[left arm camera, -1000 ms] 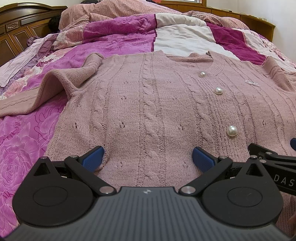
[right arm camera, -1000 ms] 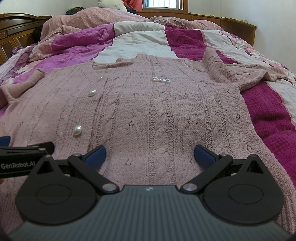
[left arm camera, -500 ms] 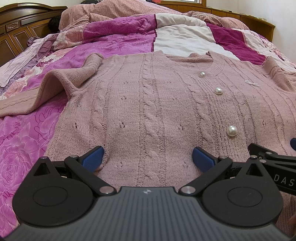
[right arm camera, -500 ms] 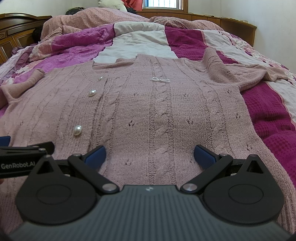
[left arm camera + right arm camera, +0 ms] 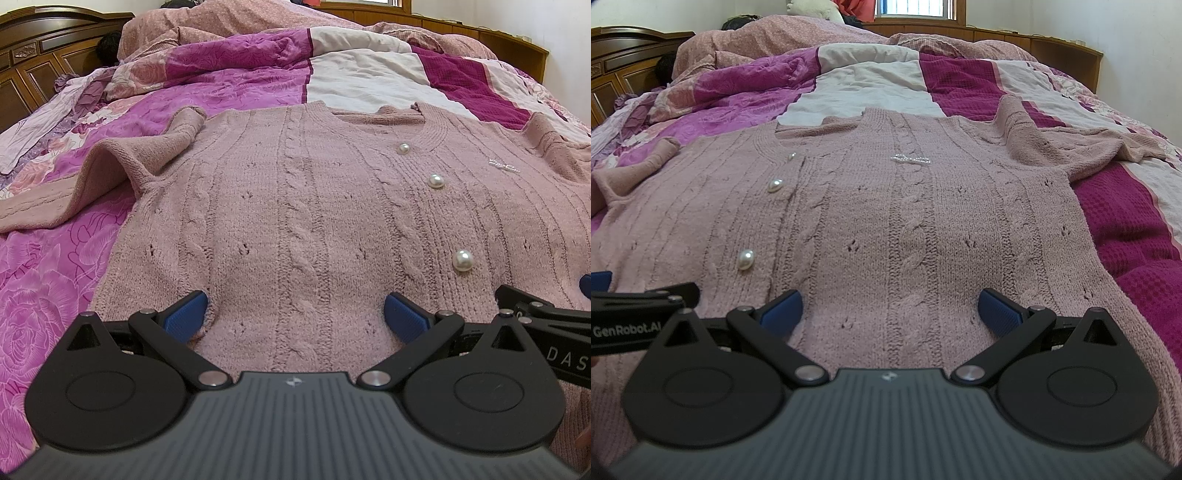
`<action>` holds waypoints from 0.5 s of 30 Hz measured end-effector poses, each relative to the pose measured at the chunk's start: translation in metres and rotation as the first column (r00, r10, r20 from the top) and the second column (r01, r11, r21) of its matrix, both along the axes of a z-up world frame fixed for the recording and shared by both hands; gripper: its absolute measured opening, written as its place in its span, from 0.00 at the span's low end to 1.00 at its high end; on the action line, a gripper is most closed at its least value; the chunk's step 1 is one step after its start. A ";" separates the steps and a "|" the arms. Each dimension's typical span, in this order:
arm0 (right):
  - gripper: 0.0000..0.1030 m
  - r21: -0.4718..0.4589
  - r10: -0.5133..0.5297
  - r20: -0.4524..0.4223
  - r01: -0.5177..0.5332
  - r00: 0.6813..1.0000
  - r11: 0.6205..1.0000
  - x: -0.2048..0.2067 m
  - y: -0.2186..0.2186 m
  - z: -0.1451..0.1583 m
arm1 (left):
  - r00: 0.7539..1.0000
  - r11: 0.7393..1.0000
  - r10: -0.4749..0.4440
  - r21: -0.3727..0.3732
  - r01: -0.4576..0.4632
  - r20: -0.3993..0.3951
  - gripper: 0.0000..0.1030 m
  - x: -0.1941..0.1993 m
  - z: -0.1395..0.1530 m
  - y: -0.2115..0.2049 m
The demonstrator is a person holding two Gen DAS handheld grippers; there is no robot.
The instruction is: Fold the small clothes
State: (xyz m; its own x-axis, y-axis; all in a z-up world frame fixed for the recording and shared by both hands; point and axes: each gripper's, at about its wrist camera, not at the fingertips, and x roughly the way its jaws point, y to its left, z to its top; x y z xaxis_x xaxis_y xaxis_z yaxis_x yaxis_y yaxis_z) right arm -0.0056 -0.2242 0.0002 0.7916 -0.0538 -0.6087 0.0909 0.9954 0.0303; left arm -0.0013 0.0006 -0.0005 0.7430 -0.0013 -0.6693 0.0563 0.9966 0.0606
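A pink cable-knit cardigan (image 5: 295,206) with pearl buttons (image 5: 463,260) lies flat, front up, on the bed; it also shows in the right wrist view (image 5: 905,221). Its left sleeve (image 5: 110,177) is bunched out to the left; its right sleeve (image 5: 1071,144) trails out to the right. My left gripper (image 5: 295,314) is open, its blue pads resting on the left half of the hem. My right gripper (image 5: 890,312) is open on the right half of the hem. Each gripper's edge shows in the other's view.
The bed is covered by a purple, magenta and white patchwork quilt (image 5: 240,88). A heaped pink duvet (image 5: 783,40) lies at the far end. A dark wooden headboard (image 5: 44,48) stands at the left. A wooden ledge (image 5: 1052,44) and window lie beyond.
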 end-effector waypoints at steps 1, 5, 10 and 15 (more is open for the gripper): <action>1.00 0.000 0.000 0.000 0.000 1.000 1.000 0.000 0.000 0.000 | 1.000 1.000 0.000 0.000 0.000 0.000 1.00 0.000 0.000 0.000; 1.00 0.002 -0.002 0.001 0.002 1.000 1.000 0.001 0.000 0.000 | 1.000 1.000 0.001 -0.002 -0.001 -0.002 1.00 0.002 -0.001 -0.002; 1.00 0.013 -0.009 0.001 0.009 1.000 1.000 0.001 -0.001 -0.002 | 1.000 1.000 -0.004 0.004 0.004 -0.003 1.00 0.002 0.000 -0.002; 1.00 0.023 -0.009 -0.002 0.009 1.000 1.000 0.005 -0.003 -0.001 | 1.000 1.000 -0.013 0.012 0.014 -0.002 1.00 0.002 0.005 -0.005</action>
State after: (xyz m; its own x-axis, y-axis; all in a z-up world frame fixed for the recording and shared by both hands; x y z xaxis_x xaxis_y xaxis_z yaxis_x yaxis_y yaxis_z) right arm -0.0003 -0.2271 -0.0006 0.7898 -0.0472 -0.6115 0.1001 0.9936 0.0526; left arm 0.0003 -0.0045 0.0046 0.7414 -0.0029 -0.6710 0.0699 0.9949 0.0729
